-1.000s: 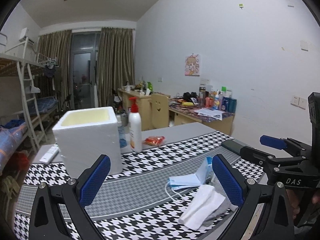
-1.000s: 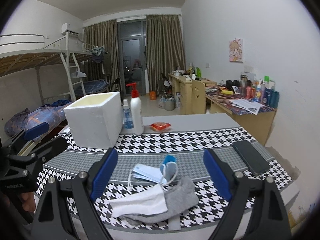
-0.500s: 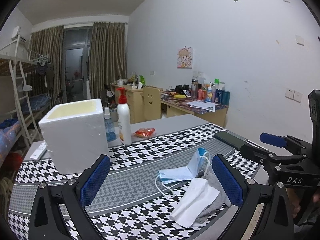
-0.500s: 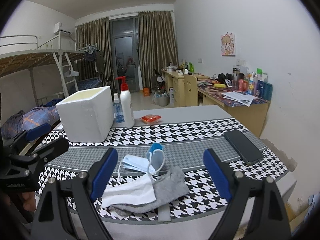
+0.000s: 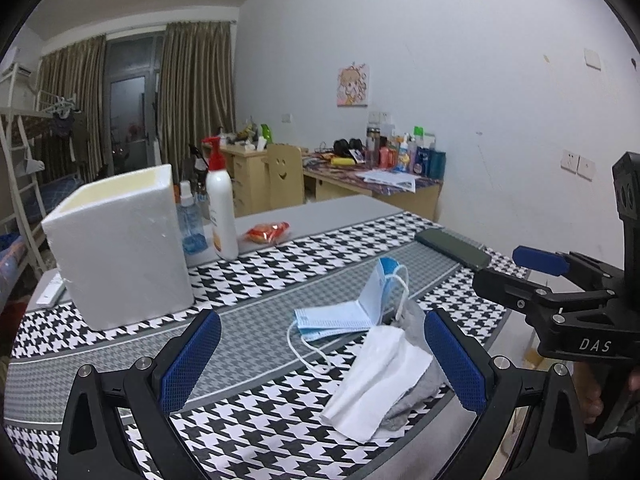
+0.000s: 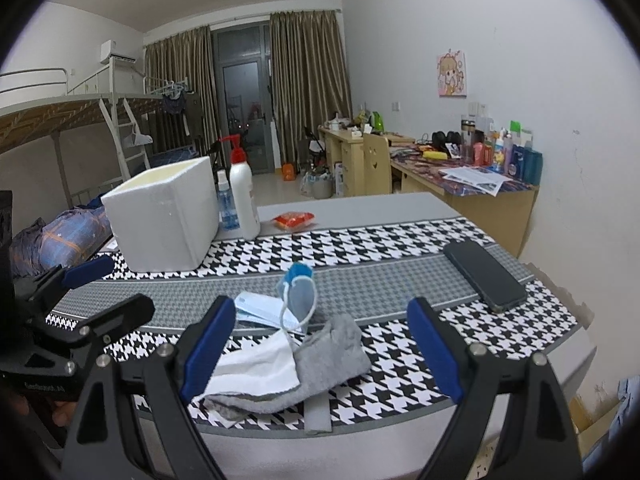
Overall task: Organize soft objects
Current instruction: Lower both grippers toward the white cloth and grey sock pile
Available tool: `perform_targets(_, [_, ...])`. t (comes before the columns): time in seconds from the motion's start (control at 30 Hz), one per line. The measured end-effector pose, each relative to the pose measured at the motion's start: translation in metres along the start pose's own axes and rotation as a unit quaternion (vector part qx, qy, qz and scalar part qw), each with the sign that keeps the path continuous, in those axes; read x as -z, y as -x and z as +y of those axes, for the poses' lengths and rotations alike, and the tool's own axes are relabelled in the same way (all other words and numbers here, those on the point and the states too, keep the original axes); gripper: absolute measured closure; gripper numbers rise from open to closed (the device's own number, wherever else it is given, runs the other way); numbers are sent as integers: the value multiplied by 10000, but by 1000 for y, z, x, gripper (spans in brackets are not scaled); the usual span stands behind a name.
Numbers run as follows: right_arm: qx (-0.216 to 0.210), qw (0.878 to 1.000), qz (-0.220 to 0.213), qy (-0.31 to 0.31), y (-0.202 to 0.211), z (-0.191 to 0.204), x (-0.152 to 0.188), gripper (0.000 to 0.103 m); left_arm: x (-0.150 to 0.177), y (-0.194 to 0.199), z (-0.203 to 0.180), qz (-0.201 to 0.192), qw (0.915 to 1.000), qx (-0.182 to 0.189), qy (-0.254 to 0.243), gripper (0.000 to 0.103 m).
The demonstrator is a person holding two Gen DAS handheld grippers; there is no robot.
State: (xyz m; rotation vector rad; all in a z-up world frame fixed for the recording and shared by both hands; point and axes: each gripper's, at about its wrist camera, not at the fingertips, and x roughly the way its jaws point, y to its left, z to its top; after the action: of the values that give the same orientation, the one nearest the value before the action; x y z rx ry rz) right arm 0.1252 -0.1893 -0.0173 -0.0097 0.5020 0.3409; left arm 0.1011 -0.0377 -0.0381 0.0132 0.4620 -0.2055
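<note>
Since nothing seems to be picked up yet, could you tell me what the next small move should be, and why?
Probably lower the right tongs onto the white cloth, the top layer of the pile. Both tongs are open and empty, and the cloth lies over the grey sock beside the blue face mask. The open foam box behind looks the likely destination.
</note>
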Motion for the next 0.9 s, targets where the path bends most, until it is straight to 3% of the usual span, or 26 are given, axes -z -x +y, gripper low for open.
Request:
perform_targets(0.67, [-11,9990,436,-117,-24,-13,16,13,21,-41,-15,714,9968,248,-273,1])
perform_targets(0.9, [-42,9983,549,-183,-32,-16,20,13,28,-54,-17,1030,9936,294,-360,10])
